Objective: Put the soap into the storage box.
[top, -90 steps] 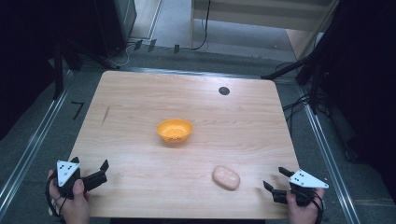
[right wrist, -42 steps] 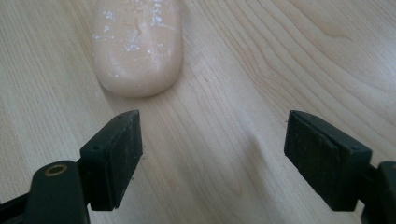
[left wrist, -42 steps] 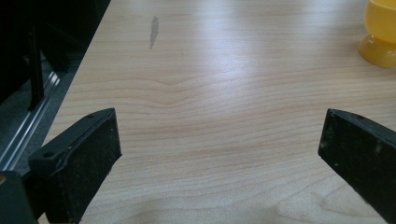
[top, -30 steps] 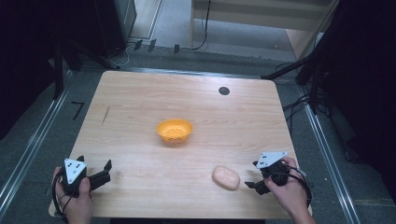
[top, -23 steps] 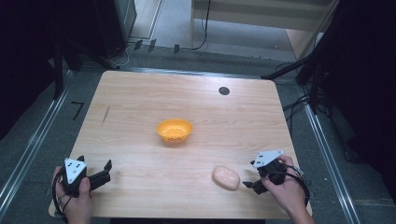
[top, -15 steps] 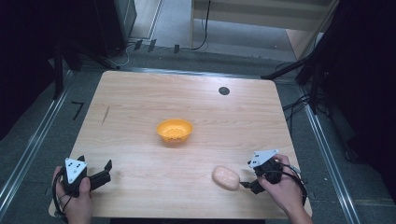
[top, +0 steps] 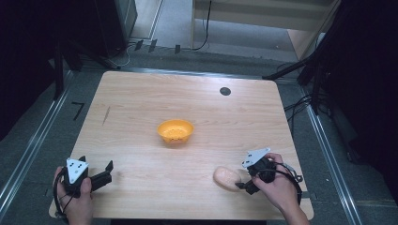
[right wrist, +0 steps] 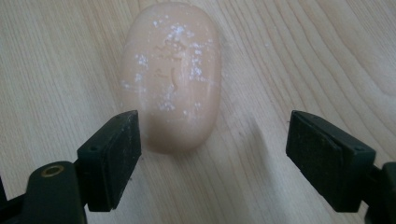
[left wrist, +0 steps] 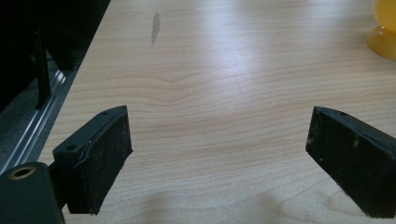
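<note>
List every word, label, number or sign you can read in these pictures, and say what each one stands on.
No text here can be read.
Soap bar: a raised or pressed mark on its top face, too faint and speckled with white to read.
Orange bowl, table, left gripper and right gripper: no lettering shows on them.

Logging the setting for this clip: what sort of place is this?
Probably a lab or workshop recording station, not a home: a bare wooden table with metal rails beside it, cables trailing across a grey floor, and dark equipment stands around it.
</note>
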`<move>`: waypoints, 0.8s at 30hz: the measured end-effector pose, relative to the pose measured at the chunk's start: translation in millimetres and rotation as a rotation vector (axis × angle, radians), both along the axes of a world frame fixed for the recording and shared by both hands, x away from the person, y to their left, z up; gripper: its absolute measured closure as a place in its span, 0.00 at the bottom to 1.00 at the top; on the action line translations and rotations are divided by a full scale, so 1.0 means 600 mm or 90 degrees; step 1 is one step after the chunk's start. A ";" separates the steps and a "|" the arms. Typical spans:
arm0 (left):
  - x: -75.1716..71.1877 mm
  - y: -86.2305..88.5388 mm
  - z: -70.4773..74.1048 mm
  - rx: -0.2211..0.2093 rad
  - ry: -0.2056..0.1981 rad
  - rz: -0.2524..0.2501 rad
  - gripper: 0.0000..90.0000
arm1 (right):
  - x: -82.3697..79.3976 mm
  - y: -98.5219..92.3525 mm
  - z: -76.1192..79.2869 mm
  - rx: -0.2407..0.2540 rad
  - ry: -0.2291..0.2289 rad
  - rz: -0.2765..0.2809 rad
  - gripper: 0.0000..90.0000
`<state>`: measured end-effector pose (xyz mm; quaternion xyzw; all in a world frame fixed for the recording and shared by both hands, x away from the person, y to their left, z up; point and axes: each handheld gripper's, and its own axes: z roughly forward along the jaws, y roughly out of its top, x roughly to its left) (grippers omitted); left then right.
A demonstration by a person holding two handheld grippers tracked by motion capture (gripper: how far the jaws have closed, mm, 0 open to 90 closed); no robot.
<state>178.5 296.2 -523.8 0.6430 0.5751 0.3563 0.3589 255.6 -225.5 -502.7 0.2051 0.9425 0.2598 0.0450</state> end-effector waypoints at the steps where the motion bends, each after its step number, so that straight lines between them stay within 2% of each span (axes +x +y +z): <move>1: 0.000 0.000 0.000 0.001 0.000 0.000 0.08 | 0.000 0.003 -0.001 -0.001 0.002 0.002 0.21; 7: 0.000 0.000 0.000 0.000 -0.001 0.000 0.08 | -0.003 0.022 0.000 0.003 0.010 0.014 0.21; 13: 0.000 -0.001 0.000 -0.001 0.000 -0.001 0.08 | -0.005 0.036 0.002 0.007 0.017 0.007 0.20; 24: 0.001 0.000 0.000 -0.004 0.002 -0.003 0.08 | -0.010 0.066 -0.006 -0.022 0.030 0.000 0.21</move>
